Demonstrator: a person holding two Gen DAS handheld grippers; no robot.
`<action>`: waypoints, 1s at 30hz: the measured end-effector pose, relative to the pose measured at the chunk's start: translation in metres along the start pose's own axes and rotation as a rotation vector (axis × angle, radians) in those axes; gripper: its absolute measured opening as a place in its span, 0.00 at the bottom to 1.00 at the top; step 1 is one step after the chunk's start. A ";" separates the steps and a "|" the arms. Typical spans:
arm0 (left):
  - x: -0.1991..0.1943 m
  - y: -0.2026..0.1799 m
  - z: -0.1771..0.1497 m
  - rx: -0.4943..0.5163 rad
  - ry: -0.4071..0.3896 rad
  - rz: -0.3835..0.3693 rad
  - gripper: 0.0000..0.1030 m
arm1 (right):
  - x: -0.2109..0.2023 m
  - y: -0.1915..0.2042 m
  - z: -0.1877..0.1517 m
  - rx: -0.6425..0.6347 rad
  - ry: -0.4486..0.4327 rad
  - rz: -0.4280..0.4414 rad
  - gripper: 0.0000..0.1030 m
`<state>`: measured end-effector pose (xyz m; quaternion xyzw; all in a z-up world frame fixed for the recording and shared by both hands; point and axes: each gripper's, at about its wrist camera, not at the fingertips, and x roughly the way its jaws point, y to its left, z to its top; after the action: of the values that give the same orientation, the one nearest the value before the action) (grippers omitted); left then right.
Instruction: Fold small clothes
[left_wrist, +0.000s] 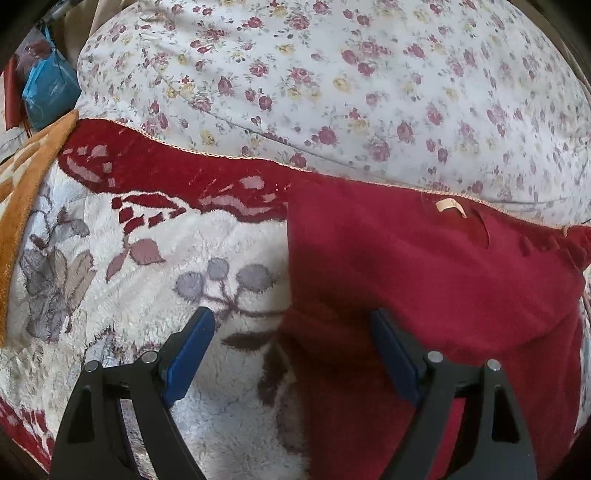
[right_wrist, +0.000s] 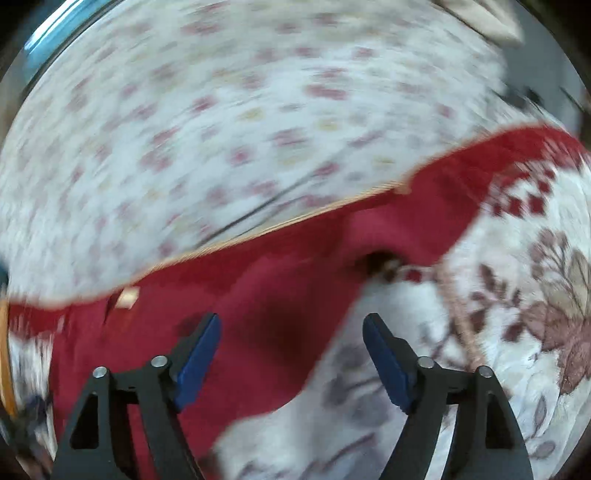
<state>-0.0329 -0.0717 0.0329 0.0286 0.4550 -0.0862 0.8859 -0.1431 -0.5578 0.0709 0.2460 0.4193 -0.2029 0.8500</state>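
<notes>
A dark red garment (left_wrist: 424, 280) lies spread on a fluffy white blanket with a red border (left_wrist: 155, 280); a small tan label (left_wrist: 448, 206) shows near its top edge. My left gripper (left_wrist: 291, 317) hovers open over the garment's left edge, with its right blue finger (left_wrist: 391, 354) above the red cloth and its left one above the blanket. In the blurred right wrist view the same garment (right_wrist: 266, 317) runs across the lower left, one sleeve (right_wrist: 369, 240) reaching right. My right gripper (right_wrist: 291, 321) stands open above the garment's right edge, holding nothing.
A floral white sheet (left_wrist: 332, 74) covers the bed behind the blanket (right_wrist: 480, 332). At the far left lie an orange patterned cloth (left_wrist: 26, 177) and a blue bag (left_wrist: 48, 92).
</notes>
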 end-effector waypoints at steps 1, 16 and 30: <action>0.000 0.000 0.000 0.001 0.000 0.004 0.83 | 0.011 -0.017 0.010 0.073 0.017 0.004 0.82; 0.012 -0.001 0.001 0.000 0.013 0.024 0.83 | 0.083 -0.089 0.046 0.555 -0.013 0.243 0.15; -0.014 0.021 0.010 -0.089 -0.058 0.015 0.83 | -0.055 -0.040 0.056 0.093 -0.205 0.080 0.09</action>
<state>-0.0288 -0.0505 0.0495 -0.0098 0.4320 -0.0600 0.8998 -0.1624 -0.6154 0.1354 0.2798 0.3101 -0.2121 0.8835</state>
